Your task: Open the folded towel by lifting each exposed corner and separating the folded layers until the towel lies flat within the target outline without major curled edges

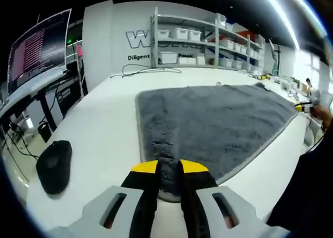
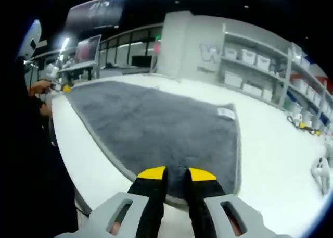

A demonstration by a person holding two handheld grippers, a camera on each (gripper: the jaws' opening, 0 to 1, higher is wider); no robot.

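The grey towel [image 1: 218,123] lies spread across the white surface [image 1: 99,139], apparently opened out already. The left gripper [image 1: 169,170] is closed on the near hem, pinching a fold of pile between its yellow-tipped jaws; the right gripper [image 2: 177,176] likewise clamps the towel's edge at another corner. Held at both corners, the cloth can probably be tugged taut to flatten any curl.
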